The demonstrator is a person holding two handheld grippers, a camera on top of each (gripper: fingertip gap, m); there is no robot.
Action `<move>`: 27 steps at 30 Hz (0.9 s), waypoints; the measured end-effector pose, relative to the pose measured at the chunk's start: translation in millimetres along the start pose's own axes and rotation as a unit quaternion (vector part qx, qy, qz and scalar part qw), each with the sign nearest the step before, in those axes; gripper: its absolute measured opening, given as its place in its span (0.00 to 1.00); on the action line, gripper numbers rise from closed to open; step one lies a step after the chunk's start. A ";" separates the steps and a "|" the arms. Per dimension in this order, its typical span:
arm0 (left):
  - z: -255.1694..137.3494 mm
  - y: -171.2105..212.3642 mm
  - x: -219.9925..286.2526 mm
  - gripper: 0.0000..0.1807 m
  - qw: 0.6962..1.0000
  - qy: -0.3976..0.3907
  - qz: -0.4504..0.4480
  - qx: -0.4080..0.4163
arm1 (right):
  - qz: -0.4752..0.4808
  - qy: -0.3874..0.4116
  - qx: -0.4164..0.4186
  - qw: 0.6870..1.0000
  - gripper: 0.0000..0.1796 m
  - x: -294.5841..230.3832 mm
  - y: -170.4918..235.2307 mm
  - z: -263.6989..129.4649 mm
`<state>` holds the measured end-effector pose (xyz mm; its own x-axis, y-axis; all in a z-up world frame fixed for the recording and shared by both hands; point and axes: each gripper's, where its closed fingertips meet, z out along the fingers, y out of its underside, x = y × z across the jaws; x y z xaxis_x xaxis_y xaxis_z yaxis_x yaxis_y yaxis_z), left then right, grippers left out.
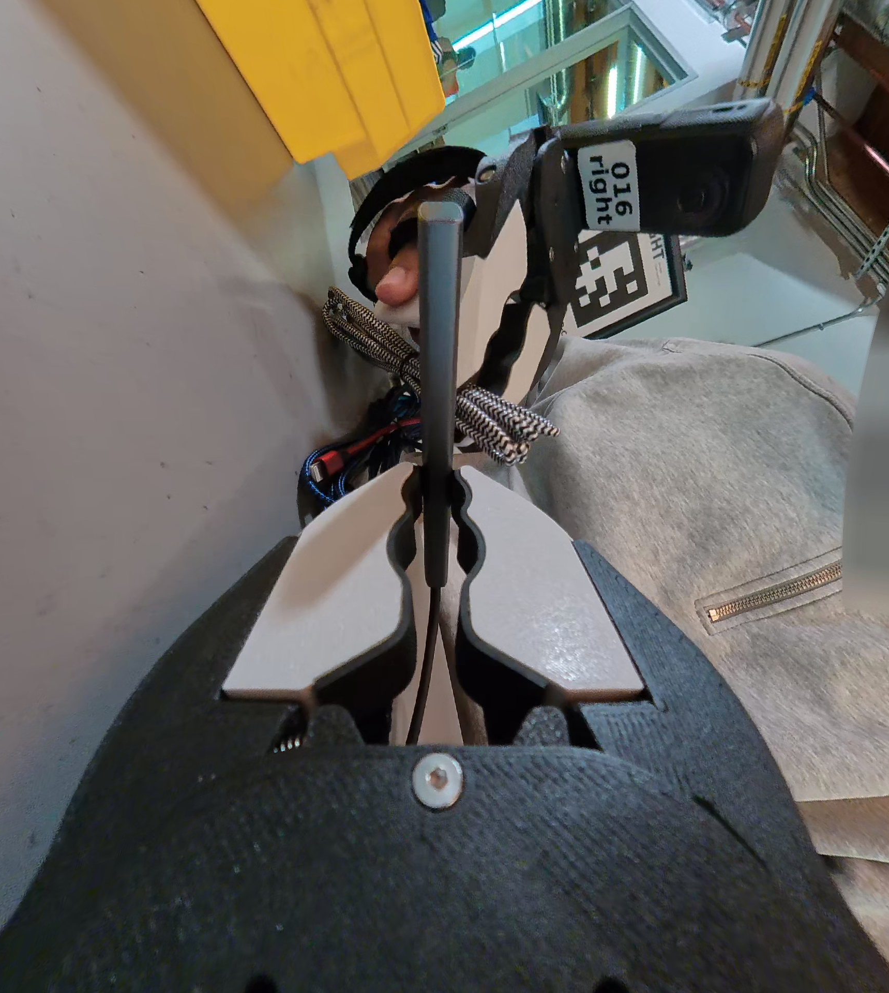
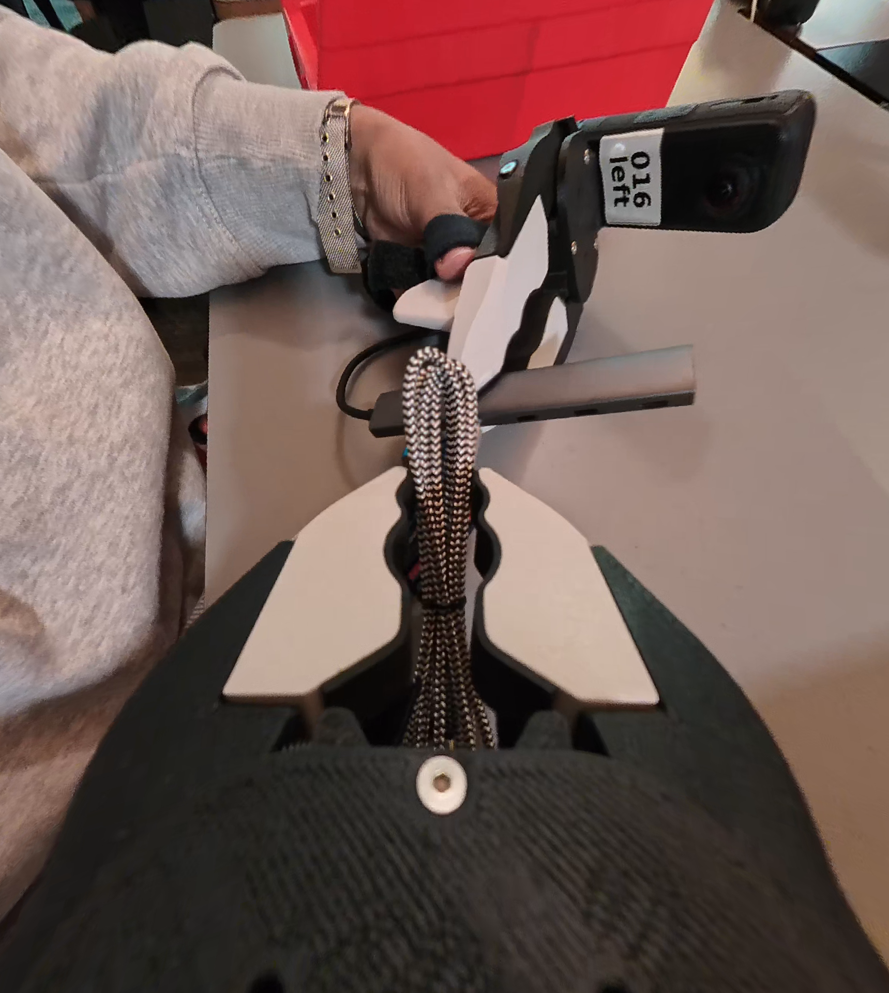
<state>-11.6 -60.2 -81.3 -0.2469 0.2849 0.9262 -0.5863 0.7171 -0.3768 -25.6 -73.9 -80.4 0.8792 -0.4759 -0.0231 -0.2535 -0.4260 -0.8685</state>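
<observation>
- Two hand-held grippers are loaded, each pinching its own thing above the pale worktop [image 2: 754, 510].
- Your left hand-held gripper [image 1: 435, 483] has its jaws pressed onto a slim dark grey hub [image 1: 439, 344], gripped near the end its thin black lead [image 2: 348, 387] leaves from. The bar runs straight out past the fingertips, so most of its length hangs free ahead of the grip.
- I judge that hub stiff, light and smooth-skinned. It could pivot or slide in the jaws, so a hold nearer its middle would likely steady it. The lead is limp and will trail.
- Your right hand-held gripper [image 2: 442, 483] is closed on a folded bundle of black-and-white braided cable [image 2: 439, 419], whose looped end pokes out beyond the tips, just beside the hub.
- That bundle looks soft, light and grippy; the tied waist between the jaws seems the surest hold.
- Red and blue cables [image 1: 334, 467] hang near it.
</observation>
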 end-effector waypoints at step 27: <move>-3.7 -7.1 0.8 0.06 1.000 0.008 -0.008 0.026 | 0.129 -0.018 0.077 0.989 0.10 16.1 -11.9 2.6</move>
<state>-4.8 -62.7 -77.9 -0.2241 0.2840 0.9323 -0.6291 0.6884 -0.3609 -7.3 -74.5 -71.7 0.8082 -0.5238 -0.2690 -0.4094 -0.1715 -0.8961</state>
